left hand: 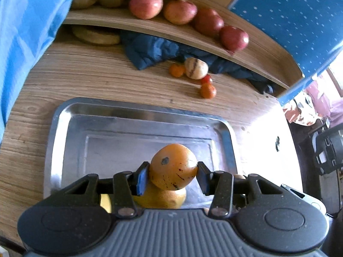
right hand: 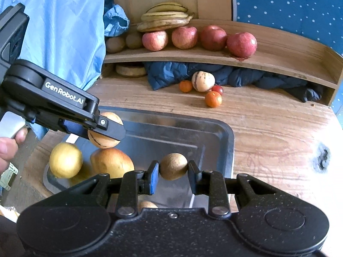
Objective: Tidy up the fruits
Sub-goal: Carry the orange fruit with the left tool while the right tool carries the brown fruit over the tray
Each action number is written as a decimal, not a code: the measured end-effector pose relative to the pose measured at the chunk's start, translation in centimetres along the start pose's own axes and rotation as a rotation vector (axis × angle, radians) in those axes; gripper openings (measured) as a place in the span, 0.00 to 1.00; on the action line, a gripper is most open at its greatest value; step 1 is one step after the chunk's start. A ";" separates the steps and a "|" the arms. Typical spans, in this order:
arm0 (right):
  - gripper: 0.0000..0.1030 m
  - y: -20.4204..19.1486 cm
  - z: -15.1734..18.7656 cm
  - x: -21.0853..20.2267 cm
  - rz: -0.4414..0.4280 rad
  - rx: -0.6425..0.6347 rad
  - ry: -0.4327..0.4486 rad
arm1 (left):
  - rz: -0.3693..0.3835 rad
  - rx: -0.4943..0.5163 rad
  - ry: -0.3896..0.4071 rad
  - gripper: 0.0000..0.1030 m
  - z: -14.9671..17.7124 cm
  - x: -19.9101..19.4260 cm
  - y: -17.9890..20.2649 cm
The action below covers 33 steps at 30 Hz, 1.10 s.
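My left gripper [left hand: 173, 171] is shut on a round yellow-orange fruit with dark streaks [left hand: 173, 167], held above the metal tray [left hand: 137, 117]. The right wrist view shows the same left gripper [right hand: 111, 131] and its fruit [right hand: 106, 142] over the tray's left part. My right gripper [right hand: 173, 171] is shut on a small brown kiwi [right hand: 173, 166], above the tray [right hand: 214, 132]. A yellow lemon-like fruit [right hand: 65, 160] and a larger orange-yellow fruit [right hand: 111, 162] lie in the tray below. Another small fruit [right hand: 148, 204] peeks out behind my right gripper's body.
A wooden shelf [right hand: 278, 64] at the back carries several red apples [right hand: 241, 44], bananas [right hand: 165, 19] and kiwis [right hand: 115, 44]. On the table lie a striped pale fruit [right hand: 203, 81], two tangerines [right hand: 213, 99], a tomato [right hand: 217, 89] and a dark blue cloth [right hand: 167, 72]. A hand [right hand: 8, 147] holds the left gripper.
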State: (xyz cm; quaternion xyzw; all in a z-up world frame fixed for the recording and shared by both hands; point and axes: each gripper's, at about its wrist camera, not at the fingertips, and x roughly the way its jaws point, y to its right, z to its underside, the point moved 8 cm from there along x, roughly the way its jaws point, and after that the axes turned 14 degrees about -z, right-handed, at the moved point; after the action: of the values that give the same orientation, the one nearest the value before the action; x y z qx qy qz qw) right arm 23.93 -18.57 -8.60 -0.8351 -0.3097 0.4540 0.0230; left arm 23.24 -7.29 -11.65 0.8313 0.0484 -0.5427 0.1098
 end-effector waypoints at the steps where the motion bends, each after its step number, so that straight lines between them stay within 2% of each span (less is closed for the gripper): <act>1: 0.30 0.1 0.3 -0.2 0.002 0.003 0.000 | 0.004 0.009 0.002 0.49 0.2 -0.1 0.4; 12: 0.30 1.1 3.2 -2.0 0.032 0.039 -0.028 | 0.033 0.113 0.017 0.49 1.9 0.3 4.8; 20: 0.30 1.4 4.6 -2.5 0.023 0.049 -0.050 | 0.001 0.188 -0.004 0.49 2.8 1.2 6.5; 33: 0.30 1.4 5.0 -2.0 0.006 0.031 -0.073 | -0.043 0.294 -0.021 0.49 3.1 2.3 8.1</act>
State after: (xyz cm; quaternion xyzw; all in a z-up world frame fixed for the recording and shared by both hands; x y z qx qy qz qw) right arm 19.96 -22.04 -10.48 -0.8185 -0.3005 0.4890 0.0234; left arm 23.00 -15.97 -13.95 0.8315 -0.0151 -0.5548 -0.0244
